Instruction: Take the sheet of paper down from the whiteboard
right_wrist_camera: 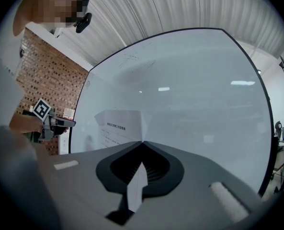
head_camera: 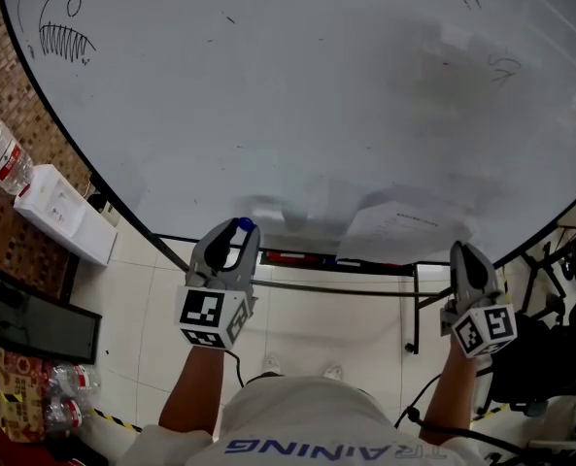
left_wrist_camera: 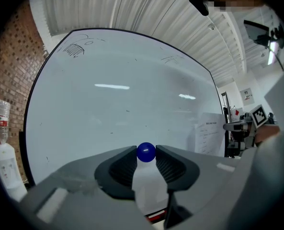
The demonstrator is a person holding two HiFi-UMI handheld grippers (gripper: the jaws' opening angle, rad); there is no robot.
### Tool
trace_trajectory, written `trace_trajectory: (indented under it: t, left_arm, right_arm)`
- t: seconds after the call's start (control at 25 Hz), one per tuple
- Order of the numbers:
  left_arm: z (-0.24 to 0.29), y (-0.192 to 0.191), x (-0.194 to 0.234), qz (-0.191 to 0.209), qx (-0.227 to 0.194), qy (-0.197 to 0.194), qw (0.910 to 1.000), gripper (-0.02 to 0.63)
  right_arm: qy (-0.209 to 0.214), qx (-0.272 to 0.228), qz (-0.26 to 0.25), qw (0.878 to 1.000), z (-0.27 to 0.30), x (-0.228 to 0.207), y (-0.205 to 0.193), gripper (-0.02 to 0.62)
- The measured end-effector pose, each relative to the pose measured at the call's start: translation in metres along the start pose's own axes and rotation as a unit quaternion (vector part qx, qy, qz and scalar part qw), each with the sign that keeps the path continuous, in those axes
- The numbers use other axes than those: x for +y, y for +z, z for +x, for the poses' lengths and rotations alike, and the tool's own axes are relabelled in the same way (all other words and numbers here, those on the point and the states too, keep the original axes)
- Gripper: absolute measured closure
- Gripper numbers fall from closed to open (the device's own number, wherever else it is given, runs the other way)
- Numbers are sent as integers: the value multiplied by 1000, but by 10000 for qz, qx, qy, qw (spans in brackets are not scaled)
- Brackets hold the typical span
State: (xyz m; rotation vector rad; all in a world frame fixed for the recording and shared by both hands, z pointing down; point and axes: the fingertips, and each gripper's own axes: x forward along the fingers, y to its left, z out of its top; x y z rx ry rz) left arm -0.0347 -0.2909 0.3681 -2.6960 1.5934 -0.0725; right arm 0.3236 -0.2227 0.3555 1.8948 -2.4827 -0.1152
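Observation:
The white printed sheet of paper [head_camera: 404,223] lies low against the whiteboard [head_camera: 297,95], near its bottom edge. My right gripper [head_camera: 462,249] is shut on the sheet's right edge. In the right gripper view the sheet [right_wrist_camera: 119,126] spreads left from the closed jaw tips [right_wrist_camera: 142,142], and a strip of it pokes back between the pads. My left gripper [head_camera: 239,231] is further left, below the board, and is shut on a small blue round magnet [head_camera: 244,225]. The left gripper view shows the magnet [left_wrist_camera: 146,152] pinched between the tips, and the sheet [left_wrist_camera: 210,138] at the far right.
A toothy doodle [head_camera: 62,35] marks the board's top left. Below the board runs its dark frame with a red marker [head_camera: 292,257]. At the left wall are a white box [head_camera: 62,212], a water bottle [head_camera: 1,156] and a black panel [head_camera: 30,323]. Dark equipment [head_camera: 550,348] stands at the right.

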Motion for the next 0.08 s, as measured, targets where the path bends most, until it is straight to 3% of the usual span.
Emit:
trace_trajectory:
  t: [0.08]
  left_arm:
    - [0,-1,1,4,3,17,10000,472]
  right_arm:
    - [-2,2,8,10000,0,-1,0,588]
